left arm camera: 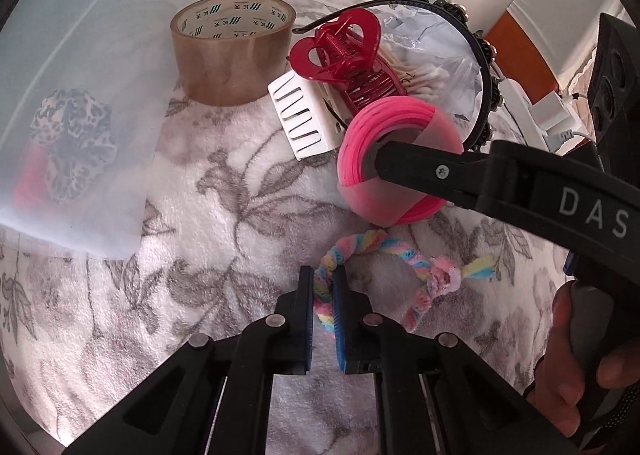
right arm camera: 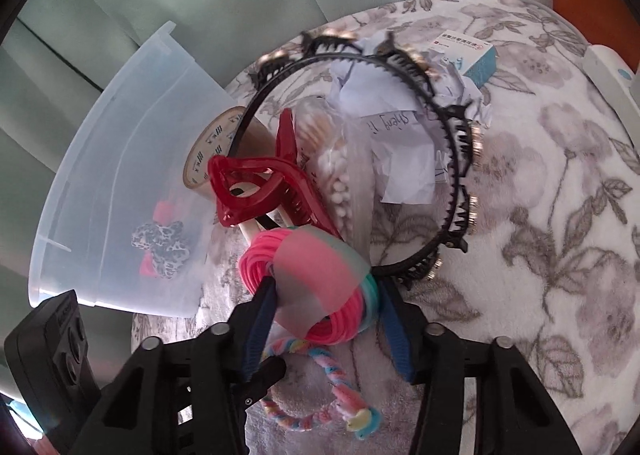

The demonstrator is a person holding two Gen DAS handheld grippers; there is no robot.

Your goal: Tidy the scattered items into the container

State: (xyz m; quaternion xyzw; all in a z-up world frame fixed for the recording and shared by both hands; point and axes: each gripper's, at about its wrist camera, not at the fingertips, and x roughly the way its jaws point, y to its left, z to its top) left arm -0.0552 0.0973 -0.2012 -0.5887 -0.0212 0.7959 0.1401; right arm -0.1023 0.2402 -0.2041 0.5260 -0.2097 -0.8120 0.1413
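Both tools on their picks, container waiting at the left

The left tool (left arm camera: 323, 295) is clamped on the pastel braided loop (left arm camera: 400, 275), its 2 pads pinching 1 soft strand that lies on the floral blanket (left arm camera: 200, 195); this loop is light and limp, so it should dangle and is best taken at a single strand as here. The right tool (right arm camera: 324, 319) straddles the pink coil bundle (right arm camera: 316, 275), jaws partly apart, 1 finger inside the ring; whether the pads press yet I cannot tell. The bundle looks springy and light, its paper band smooth, so gripping across the band seems safest. Just behind lie a red heart claw clip (left arm camera: 340, 51), tape roll (left arm camera: 232, 51) and toothed headband (right arm camera: 452, 159). The translucent container (right arm camera: 120, 183) stands near, at the left.
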